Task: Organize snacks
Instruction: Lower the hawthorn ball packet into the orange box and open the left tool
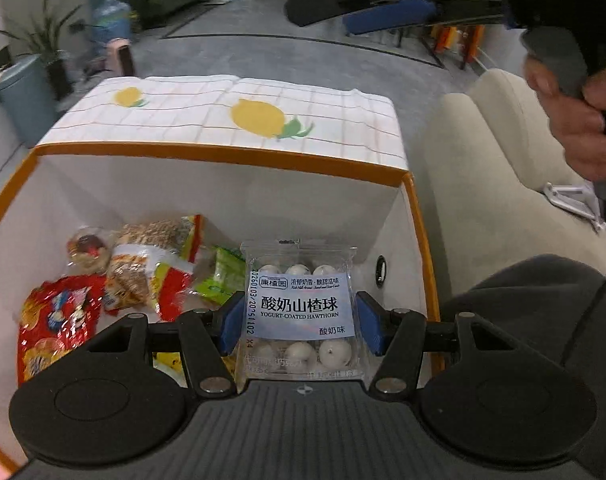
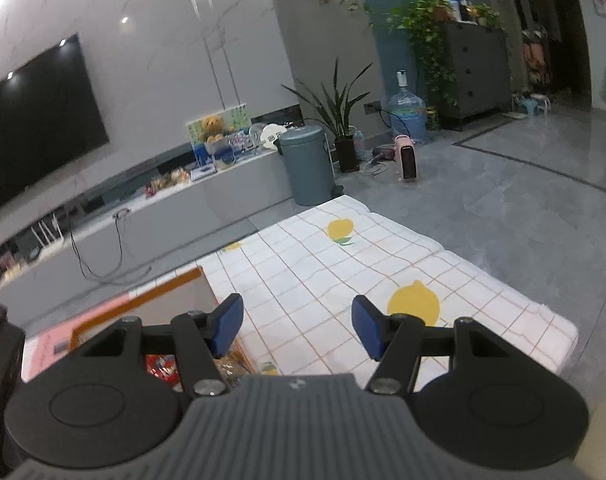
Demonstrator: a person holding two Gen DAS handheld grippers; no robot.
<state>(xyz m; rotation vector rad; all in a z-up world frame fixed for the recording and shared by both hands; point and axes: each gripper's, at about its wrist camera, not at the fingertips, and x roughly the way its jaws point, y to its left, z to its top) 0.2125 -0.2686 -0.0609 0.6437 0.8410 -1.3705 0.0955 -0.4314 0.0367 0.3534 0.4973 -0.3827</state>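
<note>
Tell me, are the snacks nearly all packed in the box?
Several snacks already lie in the orange-rimmed box, like the red bag and the nut packet. The left hand-held gripper holds the yogurt hawthorn pack above the box, not yet dropped. The right hand-held gripper is empty. No more loose snacks show on the lemon tablecloth.

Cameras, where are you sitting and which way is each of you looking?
Left wrist: sits on the left gripper, looking down into the orange-rimmed box; its blue pads clamp the hawthorn packet; the right gripper and hand show above.
Right wrist: sits on the right gripper, open and empty, looking across the lemon tablecloth towards the TV wall.
Both see: the tablecloth, box, grey bin.
</note>
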